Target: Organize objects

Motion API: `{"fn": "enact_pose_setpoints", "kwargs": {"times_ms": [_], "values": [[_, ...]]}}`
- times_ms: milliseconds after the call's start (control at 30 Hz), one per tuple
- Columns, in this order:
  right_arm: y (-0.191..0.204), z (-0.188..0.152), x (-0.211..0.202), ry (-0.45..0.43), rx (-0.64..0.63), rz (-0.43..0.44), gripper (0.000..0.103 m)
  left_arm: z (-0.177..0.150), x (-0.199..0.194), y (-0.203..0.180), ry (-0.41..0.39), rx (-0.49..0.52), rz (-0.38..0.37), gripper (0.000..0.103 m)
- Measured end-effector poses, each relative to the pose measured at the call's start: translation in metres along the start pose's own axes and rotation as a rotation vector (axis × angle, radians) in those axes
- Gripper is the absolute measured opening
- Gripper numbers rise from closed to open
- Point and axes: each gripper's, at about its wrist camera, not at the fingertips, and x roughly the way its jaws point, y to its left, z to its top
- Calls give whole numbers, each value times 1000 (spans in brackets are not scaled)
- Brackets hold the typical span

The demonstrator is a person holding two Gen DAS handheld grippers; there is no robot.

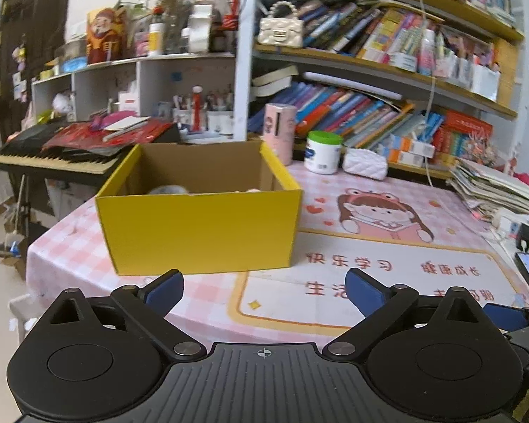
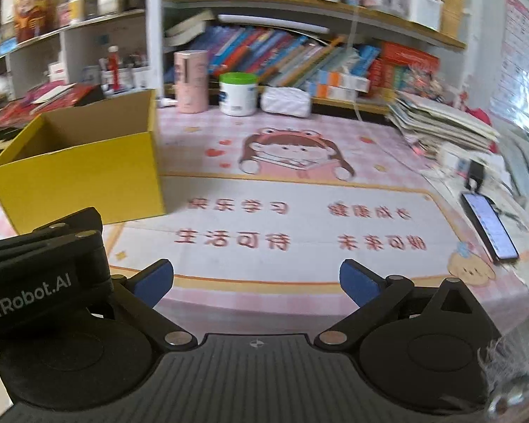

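Left wrist view: the left gripper [image 1: 262, 287] is seen spread wide, empty, near the yellow box [image 1: 199, 224]; the right gripper [image 2: 256, 278] likewise released over the table mat [image 2: 299, 225].

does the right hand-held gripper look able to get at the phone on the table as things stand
Probably yes: the right hand-held gripper is open and empty, and the phone lies flat and uncovered ahead to its right, with only bare table mat between them.

Pink tumbler [image 2: 191, 81], green-lidded jar [image 2: 237, 93], phone [image 2: 489, 225] — crowded bookshelves [image 1: 370, 67], keyboard [image 1: 49, 162]
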Motion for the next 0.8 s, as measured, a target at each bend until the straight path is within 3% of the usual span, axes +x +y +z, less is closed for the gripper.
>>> {"fn": "enact_pose_setpoints", "kwargs": {"times_ms": [400,800], "values": [[-37,-3,2,23,79,-50,103,-1,2,-29,5,40,-39,102],[-38,-3,1,22,67,-50,103,-2,-1,-30,9,34,-26,103]]}}
